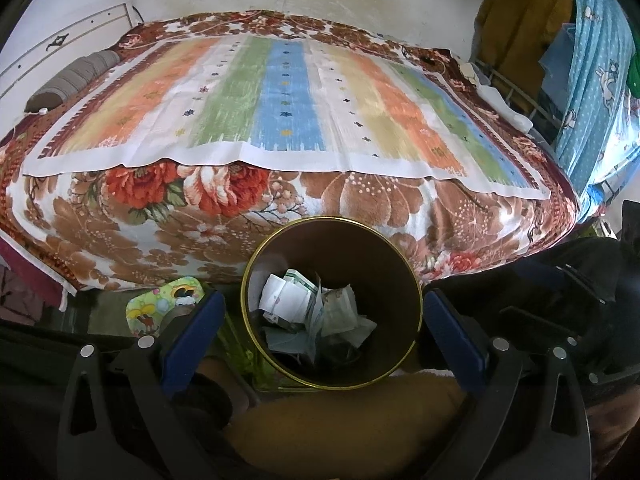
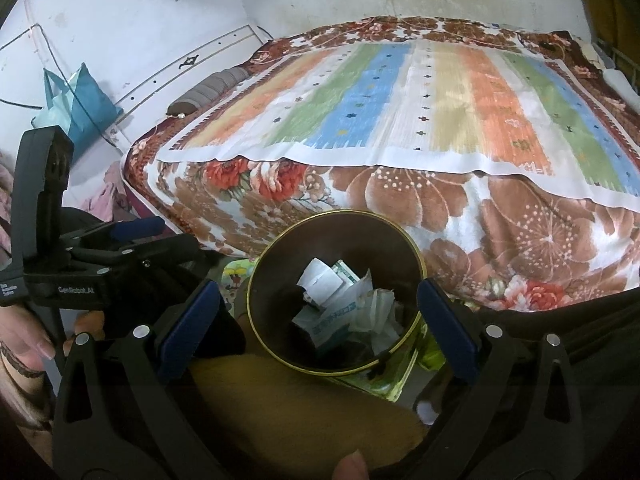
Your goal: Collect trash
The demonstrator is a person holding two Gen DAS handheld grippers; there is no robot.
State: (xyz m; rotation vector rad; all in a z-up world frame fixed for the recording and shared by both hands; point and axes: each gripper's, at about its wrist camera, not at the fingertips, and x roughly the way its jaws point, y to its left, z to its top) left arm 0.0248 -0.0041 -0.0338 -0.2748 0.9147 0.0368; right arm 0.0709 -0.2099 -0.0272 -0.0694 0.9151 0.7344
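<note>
A round brown bin with a gold rim (image 1: 256, 264) stands on the floor in front of the bed; it also shows in the right wrist view (image 2: 264, 264). Crumpled paper and wrappers (image 1: 316, 312) lie inside it, seen too in the right wrist view (image 2: 348, 308). My left gripper (image 1: 320, 320) is open and empty, above the bin's mouth. My right gripper (image 2: 320, 312) is open and empty, also above the bin. The left gripper's body (image 2: 80, 256) shows at the left of the right wrist view.
A bed with a floral blanket (image 1: 200, 232) and a striped cloth (image 1: 280, 100) fills the far side. A grey bolster (image 1: 76, 76) lies at its left. A colourful mat (image 1: 164, 304) lies by the bin. Blue fabric (image 1: 592, 80) hangs at right. A teal bag (image 2: 80, 96) leans on the wall.
</note>
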